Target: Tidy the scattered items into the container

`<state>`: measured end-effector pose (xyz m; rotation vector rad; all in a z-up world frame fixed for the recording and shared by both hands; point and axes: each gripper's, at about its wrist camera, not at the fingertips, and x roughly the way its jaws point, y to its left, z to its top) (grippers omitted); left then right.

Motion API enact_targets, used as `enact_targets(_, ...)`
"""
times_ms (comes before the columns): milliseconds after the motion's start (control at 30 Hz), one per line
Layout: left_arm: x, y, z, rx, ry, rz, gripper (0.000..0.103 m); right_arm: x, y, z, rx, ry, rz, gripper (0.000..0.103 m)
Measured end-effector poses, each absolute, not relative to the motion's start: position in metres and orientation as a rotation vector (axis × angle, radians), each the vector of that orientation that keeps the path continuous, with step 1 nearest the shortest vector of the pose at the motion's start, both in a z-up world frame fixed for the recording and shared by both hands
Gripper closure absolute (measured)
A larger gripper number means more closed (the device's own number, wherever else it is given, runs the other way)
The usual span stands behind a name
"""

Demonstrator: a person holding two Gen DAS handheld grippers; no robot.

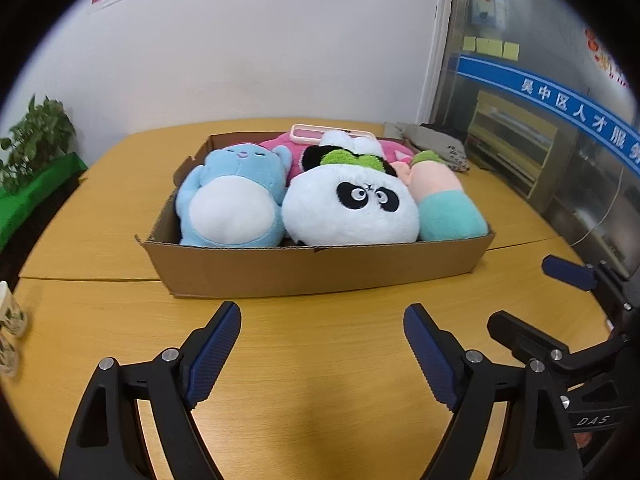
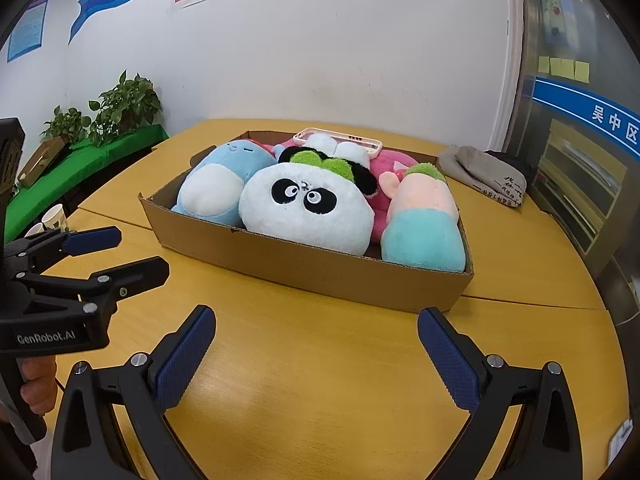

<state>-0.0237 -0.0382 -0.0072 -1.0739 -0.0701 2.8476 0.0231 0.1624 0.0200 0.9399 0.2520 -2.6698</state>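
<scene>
Cardboard box (image 1: 320,272) sits on the yellow wooden tabletop (image 1: 320,360), toward the far edge, its near wall facing both grippers.

Contents, all inside the box:
- Blue plush (image 1: 232,200) at the left end, white belly up, leaning on the left wall.
- Panda plush (image 1: 352,208) in the middle against the near wall, touching the blue plush; green tuft and black ears on top.
- Pink-and-teal plush (image 1: 444,204) at the right end, teal part at the near right corner, just beside the panda.
- Pink plush (image 2: 390,168) behind the panda, mostly hidden.
- Pink-rimmed flat case (image 2: 338,142) resting on top of the pile at the far wall.

Left gripper (image 1: 322,352): jaws well apart, nothing between the pads, poised over bare tabletop near the box's near wall; not touching the box.

Right gripper (image 2: 316,356): jaws likewise spread wide, empty, over bare tabletop in front of the box's near right corner.

A person's fingers (image 2: 38,384) grip the left handle, seen at the left edge of the right wrist view.

Off the box: folded grey cloth (image 2: 488,176) at the far right corner of the tabletop; paper cups (image 2: 54,218) at the left edge. Potted plants (image 2: 120,108) stand on a green-covered ledge beyond the table.
</scene>
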Motion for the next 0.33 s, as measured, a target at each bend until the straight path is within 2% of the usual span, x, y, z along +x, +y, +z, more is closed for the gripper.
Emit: enact_targets(333,-0.0210,-0.0349,-0.0109,-1.114,-0.040,2.878,0.019,0.0210,0.1609,0.0154,0.955,0.256,-2.670,0.001)
